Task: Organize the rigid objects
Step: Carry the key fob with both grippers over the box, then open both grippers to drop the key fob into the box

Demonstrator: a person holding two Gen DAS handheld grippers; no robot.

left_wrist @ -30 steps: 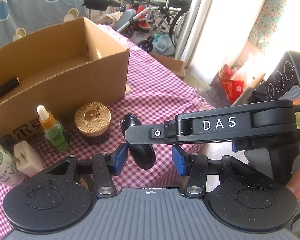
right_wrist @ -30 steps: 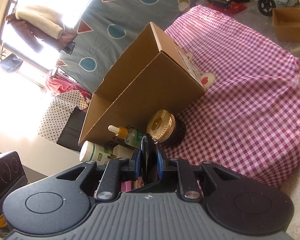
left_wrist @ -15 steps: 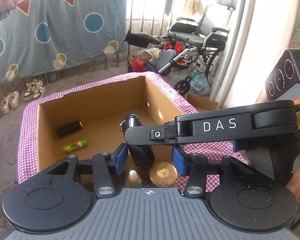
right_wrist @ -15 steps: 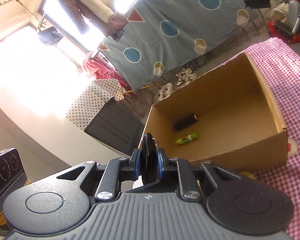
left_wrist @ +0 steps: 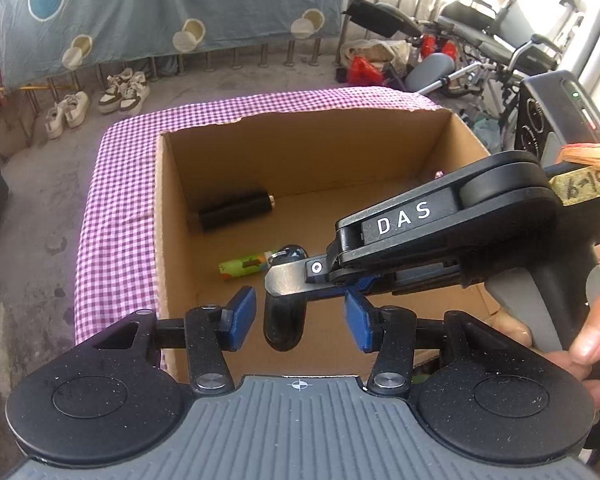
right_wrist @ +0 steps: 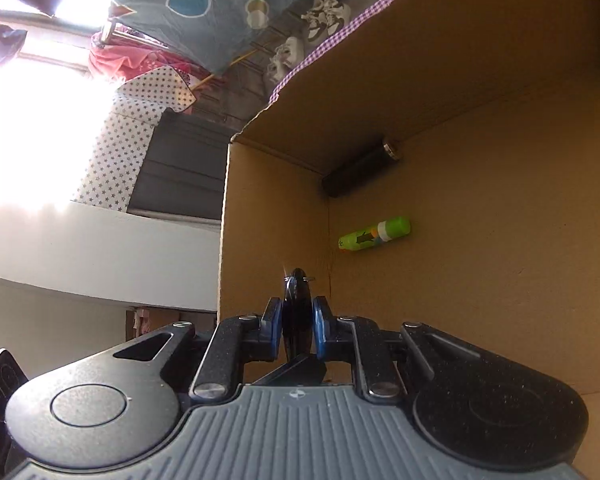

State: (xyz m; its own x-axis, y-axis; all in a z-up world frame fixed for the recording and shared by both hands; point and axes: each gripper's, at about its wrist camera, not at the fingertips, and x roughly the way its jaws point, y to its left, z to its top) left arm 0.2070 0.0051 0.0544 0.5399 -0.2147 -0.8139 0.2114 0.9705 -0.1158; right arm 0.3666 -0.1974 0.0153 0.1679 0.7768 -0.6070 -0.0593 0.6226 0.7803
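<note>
A black oval key fob [right_wrist: 297, 300] with a small metal ring stands on edge between the pads of my right gripper [right_wrist: 297, 328], which is shut on it. In the left wrist view the right gripper [left_wrist: 288, 280] reaches in from the right, and the fob [left_wrist: 284, 320] hangs in the gap of my left gripper [left_wrist: 299, 312]. The left blue pads [left_wrist: 242, 308] stand apart and do not touch the fob. Both grippers hover over an open cardboard box [left_wrist: 300, 152]. On its floor lie a black cylinder [left_wrist: 234, 210] and a green tube [left_wrist: 246, 266].
The box [right_wrist: 480, 60] sits on a pink checked tablecloth [left_wrist: 116, 208]. A person's hand [left_wrist: 588, 332] holds the right gripper's handle. Shoes [left_wrist: 120, 88] lie on the floor beyond, below a hanging blue cloth [left_wrist: 160, 4]. A wheelchair [left_wrist: 500, 40] stands at the back right.
Both grippers have swung from beside the box to above its opening, the right still holding the fob. The bottles and gold lid have dropped out of view; the box floor now shows.
</note>
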